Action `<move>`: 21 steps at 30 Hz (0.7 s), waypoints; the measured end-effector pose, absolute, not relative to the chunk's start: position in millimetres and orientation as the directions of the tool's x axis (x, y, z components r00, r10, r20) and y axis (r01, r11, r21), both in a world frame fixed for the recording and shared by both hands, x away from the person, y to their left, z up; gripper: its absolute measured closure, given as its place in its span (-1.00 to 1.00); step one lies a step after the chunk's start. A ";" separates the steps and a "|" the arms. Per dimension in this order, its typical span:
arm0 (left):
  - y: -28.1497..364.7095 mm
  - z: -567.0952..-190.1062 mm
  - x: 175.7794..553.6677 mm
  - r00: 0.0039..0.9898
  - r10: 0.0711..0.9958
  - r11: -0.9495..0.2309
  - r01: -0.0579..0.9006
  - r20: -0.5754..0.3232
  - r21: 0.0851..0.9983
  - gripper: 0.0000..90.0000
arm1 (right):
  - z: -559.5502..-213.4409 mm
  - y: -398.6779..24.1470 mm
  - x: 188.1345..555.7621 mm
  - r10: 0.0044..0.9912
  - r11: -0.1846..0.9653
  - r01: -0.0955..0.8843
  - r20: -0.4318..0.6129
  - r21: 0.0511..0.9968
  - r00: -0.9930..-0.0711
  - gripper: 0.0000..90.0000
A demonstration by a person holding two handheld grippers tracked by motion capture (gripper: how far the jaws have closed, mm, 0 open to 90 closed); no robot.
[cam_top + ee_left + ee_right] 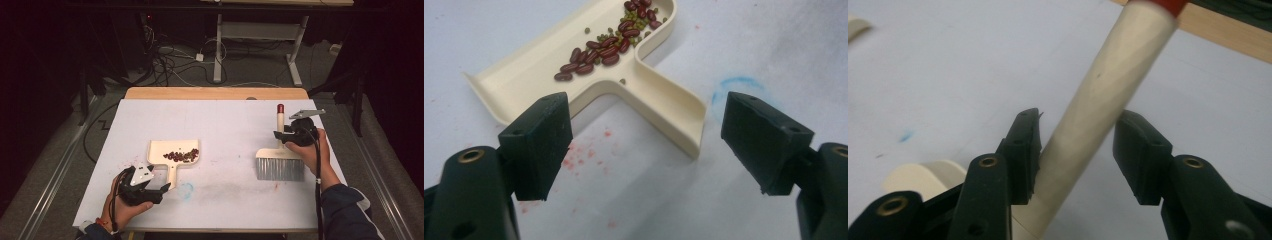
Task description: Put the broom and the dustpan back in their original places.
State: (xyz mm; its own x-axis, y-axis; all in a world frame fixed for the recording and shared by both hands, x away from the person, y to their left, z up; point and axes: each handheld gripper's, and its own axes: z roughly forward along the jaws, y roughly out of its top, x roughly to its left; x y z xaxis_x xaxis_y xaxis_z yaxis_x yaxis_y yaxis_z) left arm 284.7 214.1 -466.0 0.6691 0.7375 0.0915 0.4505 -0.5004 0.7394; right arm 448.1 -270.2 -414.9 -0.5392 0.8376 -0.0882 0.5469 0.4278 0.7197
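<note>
A cream dustpan (174, 154) lies on the white table, with dark red beans (181, 156) and a few small green ones heaped in its tray. In the left gripper view the beans (604, 50) sit at the tray's back and the pan's handle (669, 110) points toward me. My left gripper (644, 140) stands open just short of that handle's end, touching nothing; it is also seen from above (159, 194). A hand brush (280, 162) with grey bristles lies at the right. My right gripper (1078, 150) straddles its pale handle (1108, 95), open, with a gap at one pad.
A blue scribble (186, 191) and faint red stains mark the white sheet (225, 115) near the left gripper. A wooden strip (215, 93) runs along the table's far edge. Beyond it are floor cables and a desk frame (260, 35).
</note>
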 end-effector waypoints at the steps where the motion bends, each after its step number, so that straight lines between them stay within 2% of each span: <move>1: 216.6 -467.0 282.6 0.672 0.734 -0.503 0.442 0.098 0.742 -0.54 | -415.2 -270.8 449.2 0.842 0.416 0.545 -0.083 0.728 -0.532 0.23; 5: 222.7 -471.8 274.8 0.678 0.725 -0.528 0.433 0.122 0.731 -0.54 | -413.1 -270.1 450.3 0.846 0.391 0.529 -0.069 0.753 -0.528 0.24; 9: 228.1 -473.4 268.8 0.681 0.720 -0.535 0.426 0.131 0.730 -0.54 | -414.0 -266.3 450.9 0.852 0.410 0.520 -0.110 0.749 -0.512 0.20; 12: 231.3 -473.0 267.5 0.678 0.727 -0.514 0.428 0.112 0.744 -0.55 | -416.3 -266.8 451.5 0.860 0.382 0.515 -0.092 0.767 -0.501 0.19; 15: 232.0 -472.1 268.4 0.675 0.725 -0.524 0.415 0.134 0.744 -0.55 | -416.5 -266.0 449.5 0.868 0.370 0.501 -0.099 0.783 -0.486 0.11; 19: 232.1 -472.6 270.4 0.667 0.736 -0.504 0.425 0.117 0.752 -0.54 | -418.0 -261.9 445.6 0.870 0.333 0.473 -0.073 0.816 -0.487 -0.02; 21: 230.8 -472.8 270.4 0.672 0.730 -0.513 0.422 0.122 0.747 -0.54 | -417.5 -258.1 443.4 0.868 0.344 0.457 -0.093 0.820 -0.488 -0.09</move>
State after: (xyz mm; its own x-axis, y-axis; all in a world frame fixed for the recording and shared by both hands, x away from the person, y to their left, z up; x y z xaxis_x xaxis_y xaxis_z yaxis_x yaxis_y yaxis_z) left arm 270.4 230.8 -472.8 0.6720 0.7304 0.1223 0.4219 -0.5134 0.7473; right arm 443.4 -258.1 -417.5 -0.4877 0.8681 -0.0927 0.4565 0.3441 0.8205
